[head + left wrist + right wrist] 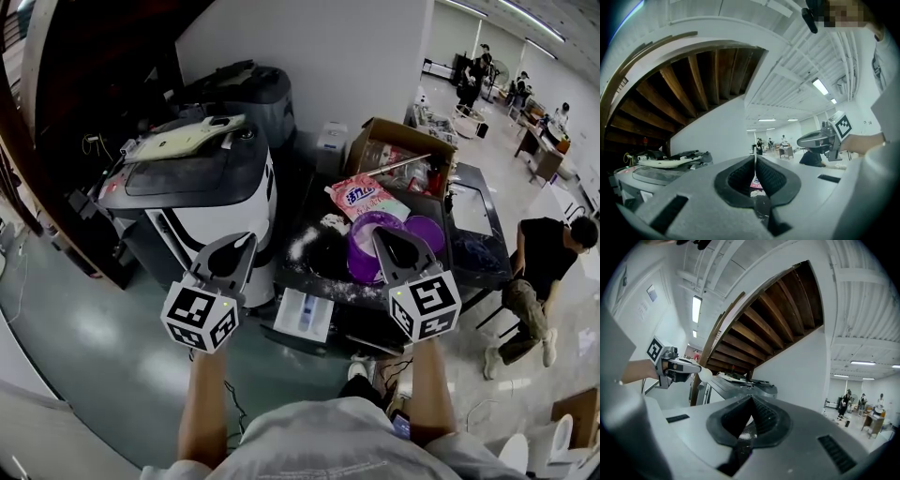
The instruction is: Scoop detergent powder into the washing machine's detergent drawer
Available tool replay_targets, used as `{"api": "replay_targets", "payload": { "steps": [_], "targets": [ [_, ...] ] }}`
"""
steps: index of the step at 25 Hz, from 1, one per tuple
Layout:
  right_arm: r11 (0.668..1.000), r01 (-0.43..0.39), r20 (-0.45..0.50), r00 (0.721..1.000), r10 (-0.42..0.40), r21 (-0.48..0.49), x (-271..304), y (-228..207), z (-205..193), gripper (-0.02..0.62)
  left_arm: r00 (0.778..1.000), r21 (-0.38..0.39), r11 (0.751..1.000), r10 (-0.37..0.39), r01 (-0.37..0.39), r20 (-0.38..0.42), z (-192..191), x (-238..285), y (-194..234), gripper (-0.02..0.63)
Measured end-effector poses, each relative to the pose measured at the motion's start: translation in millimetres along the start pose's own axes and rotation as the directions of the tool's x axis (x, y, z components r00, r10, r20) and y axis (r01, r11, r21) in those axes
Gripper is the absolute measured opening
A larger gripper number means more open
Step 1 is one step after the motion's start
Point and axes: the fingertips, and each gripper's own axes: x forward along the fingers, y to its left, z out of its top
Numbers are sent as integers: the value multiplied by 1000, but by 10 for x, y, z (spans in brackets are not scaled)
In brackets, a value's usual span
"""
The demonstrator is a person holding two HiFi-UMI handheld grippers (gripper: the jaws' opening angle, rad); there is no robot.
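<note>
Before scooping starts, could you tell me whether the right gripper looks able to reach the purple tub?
Probably yes: the right gripper hangs right by the open purple tub, with nothing seen between them, though its jaws are shut.

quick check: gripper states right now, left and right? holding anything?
Left gripper: closed, jaws together, nothing held.
Right gripper: closed, jaws together, nothing held.

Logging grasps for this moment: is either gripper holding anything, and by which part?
Nothing is held: the left gripper and the right gripper are both shut and empty.
</note>
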Motion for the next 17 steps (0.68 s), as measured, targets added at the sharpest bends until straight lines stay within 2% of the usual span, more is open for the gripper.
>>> {"api": "replay_targets", "payload": {
  "steps": [7, 17],
  "targets": [
    [1000, -3, -9, 1000, 3, 7, 97, 23, -48, 5, 1000, 12, 1000, 6, -6, -15, -71, 8, 81, 14],
    [1000, -15, -16, 1000, 16, 15, 202, 58, -119, 5, 999, -13, 1000, 18, -18, -28, -185, -7, 190, 14]
  ]
}}
